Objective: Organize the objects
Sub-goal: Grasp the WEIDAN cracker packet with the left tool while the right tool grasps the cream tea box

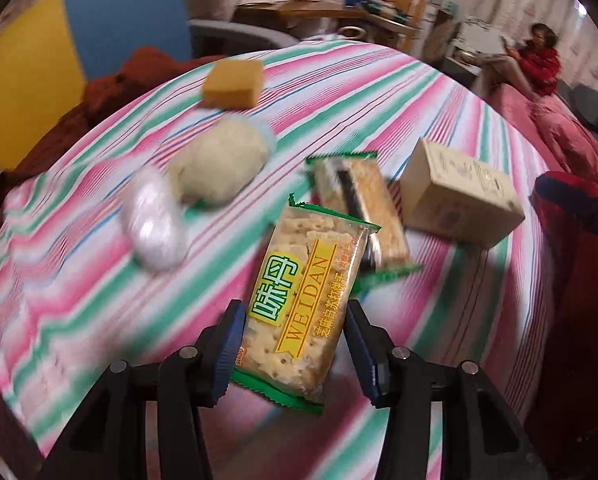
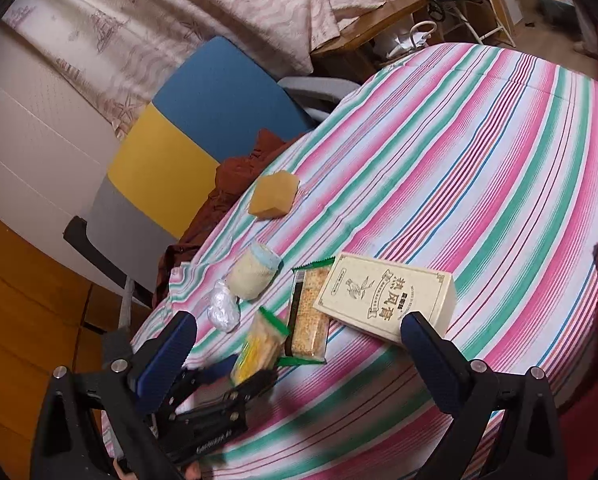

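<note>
— What's hard to make out?

— From my left wrist, most of the cloth (image 1: pixel 439 92) is smeared with motion blur. The white wad (image 1: pixel 155 228) and the pale roll (image 1: pixel 219 164) are soft shapes; I can't say what they are. A second cracker pack (image 1: pixel 363 212) is partly hidden behind the one I hold, and the box (image 1: pixel 459 192) print is unreadable there. From my right wrist the box (image 2: pixel 387 296) shows clearly.

— And the pack itself?

— My left gripper (image 1: pixel 295 344) is clamped on the cracker pack (image 1: pixel 307 296), pads against its long edges near the lower end. Its long axis runs away from me along the fingers, tilted slightly right, and the pack is lifted above the cloth, label up.

— Your other hand?

— My right gripper (image 2: pixel 299 348) has its fingers wide apart, nothing between them, hovering over the near edge of the cloth (image 2: pixel 479 168). The yellow block (image 2: pixel 273 198) sits well apart, farther back.
</note>
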Demonstrator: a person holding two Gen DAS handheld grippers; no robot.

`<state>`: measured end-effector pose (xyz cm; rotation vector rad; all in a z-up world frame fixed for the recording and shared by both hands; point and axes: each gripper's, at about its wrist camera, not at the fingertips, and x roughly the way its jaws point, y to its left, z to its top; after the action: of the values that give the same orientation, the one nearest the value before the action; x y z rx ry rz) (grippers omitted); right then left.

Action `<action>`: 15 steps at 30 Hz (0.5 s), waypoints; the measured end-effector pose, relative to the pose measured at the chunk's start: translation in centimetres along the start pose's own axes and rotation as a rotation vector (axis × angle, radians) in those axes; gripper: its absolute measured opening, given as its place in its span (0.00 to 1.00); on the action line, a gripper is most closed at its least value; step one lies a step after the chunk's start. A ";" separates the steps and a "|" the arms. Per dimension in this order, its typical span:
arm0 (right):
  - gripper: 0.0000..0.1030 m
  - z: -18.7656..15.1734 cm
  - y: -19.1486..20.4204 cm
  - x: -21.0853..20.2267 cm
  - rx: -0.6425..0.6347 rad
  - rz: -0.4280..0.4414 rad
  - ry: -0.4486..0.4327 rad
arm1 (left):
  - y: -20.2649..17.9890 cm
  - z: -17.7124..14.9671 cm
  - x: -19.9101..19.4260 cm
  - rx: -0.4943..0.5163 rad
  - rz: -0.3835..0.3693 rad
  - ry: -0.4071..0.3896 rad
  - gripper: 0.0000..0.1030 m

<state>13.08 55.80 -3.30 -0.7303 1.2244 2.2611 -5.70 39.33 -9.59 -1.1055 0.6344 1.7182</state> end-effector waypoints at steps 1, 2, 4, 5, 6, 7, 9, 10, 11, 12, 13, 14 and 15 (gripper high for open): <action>1.00 0.0 0.1 0.3 -0.001 0.000 0.023 | -0.1 -0.8 -0.4 -0.020 0.016 0.002 0.49; 1.00 0.1 0.2 0.9 -0.007 -0.004 0.071 | -0.3 -1.3 -0.7 -0.030 0.025 0.001 0.49; 1.00 0.5 0.7 1.8 -0.033 -0.019 0.147 | -0.8 -2.7 -1.4 -0.051 0.044 -0.003 0.49; 1.00 0.8 1.1 2.1 -0.065 -0.028 0.178 | -1.0 -3.3 -1.7 -0.058 0.054 -0.003 0.49; 1.00 1.2 1.6 2.3 -0.108 -0.057 0.201 | -1.2 -3.8 -1.9 -0.064 0.058 -0.004 0.49; 1.00 1.7 2.0 2.4 -0.151 -0.089 0.216 | -1.5 -4.1 -2.0 -0.065 0.060 -0.008 0.49; 1.00 2.7 2.9 2.6 -0.266 -0.152 0.235 | -1.9 -4.9 -2.2 -0.058 0.075 -0.017 0.49; 1.00 3.1 3.1 2.9 -0.325 -0.193 0.250 | -1.9 -5.1 -2.3 -0.054 0.078 -0.021 0.49; 1.00 3.4 3.3 3.5 -0.388 -0.241 0.280 | -2.0 -5.1 -2.1 -0.052 0.082 -0.026 0.49; 1.00 3.7 3.2 4.2 -0.430 -0.270 0.313 | -2.1 -5.2 -2.1 -0.050 0.086 -0.031 0.49; 1.00 3.9 3.0 4.9 -0.463 -0.288 0.349 | -2.1 -5.2 -2.1 -0.051 0.088 -0.032 0.49; 1.00 4.0 2.7 5.7 -0.493 -0.311 0.385 | -2.0 -5.1 -2.1 -0.057 0.088 -0.032 0.49; 1.00 4.0 2.4 6.4 -0.523 -0.341 0.414 | -2.0 -5.0 -2.0 -0.064 0.087 -0.035 0.49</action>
<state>5.88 58.95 -4.14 -1.5332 0.5808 2.2064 -1.73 35.24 -9.90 -1.1034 0.6169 1.8396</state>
